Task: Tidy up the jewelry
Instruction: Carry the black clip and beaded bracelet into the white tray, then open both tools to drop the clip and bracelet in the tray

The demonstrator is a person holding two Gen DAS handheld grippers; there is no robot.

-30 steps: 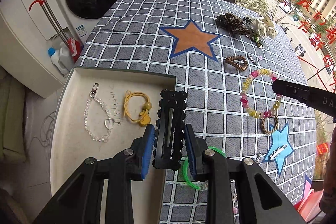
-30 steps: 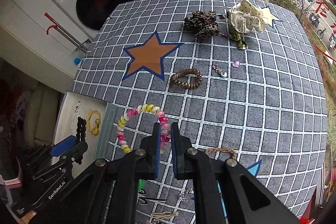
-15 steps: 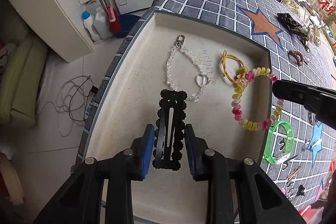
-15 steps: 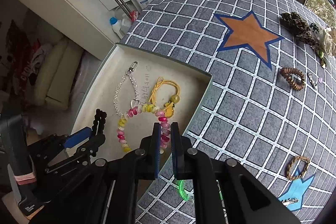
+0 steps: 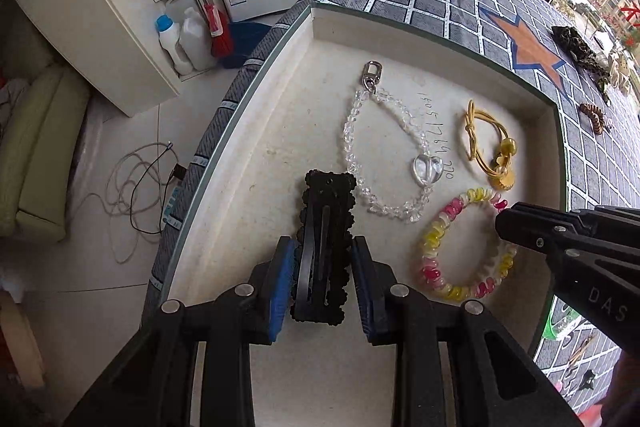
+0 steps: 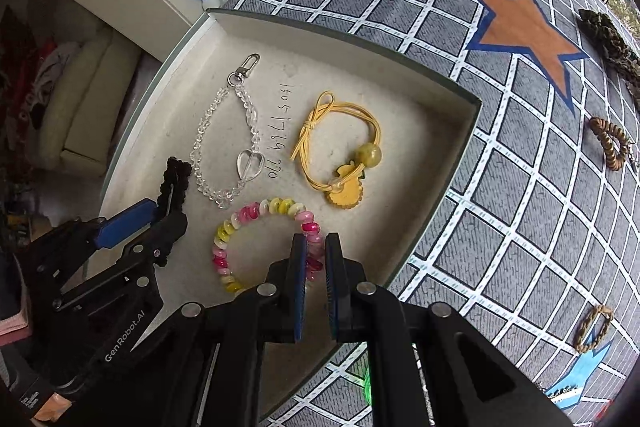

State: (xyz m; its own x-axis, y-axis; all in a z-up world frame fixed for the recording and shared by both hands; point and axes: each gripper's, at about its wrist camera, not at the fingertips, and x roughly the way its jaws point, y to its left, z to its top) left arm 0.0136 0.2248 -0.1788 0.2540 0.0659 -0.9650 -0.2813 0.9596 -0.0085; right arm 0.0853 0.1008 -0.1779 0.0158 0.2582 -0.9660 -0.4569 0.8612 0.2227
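Observation:
A shallow white tray [image 5: 400, 23] [image 6: 340, 35] holds a clear bead chain with a heart [image 5: 427, 167] [image 6: 250, 165] and a yellow hair tie [image 5: 500, 179] [image 6: 346, 195]. My left gripper [image 5: 322, 247] [image 6: 160, 211] is shut on a black hair clip [image 5: 326, 211] [image 6: 176, 175] and points down over the tray's near left part. My right gripper [image 6: 316, 243] [image 5: 504, 223] is shut on a pink and yellow bead bracelet [image 6: 256, 211] [image 5: 436, 227], low over the tray just right of the clip. Whether clip or bracelet touches the tray floor I cannot tell.
The tray sits at the left end of a grey checked tablecloth with an orange star [image 6: 520, 23]. On the cloth lie a brown coil tie [image 6: 610, 143], a braided ring [image 6: 594, 327], a leopard scrunchie [image 6: 604, 31] and a green bangle [image 5: 560, 323]. Bottles [image 5: 168, 39] stand on the floor beyond the table edge.
Both grippers have moved left from over the checked cloth to over the tray and come down. The clip and the bracelet travelled with them, still gripped.

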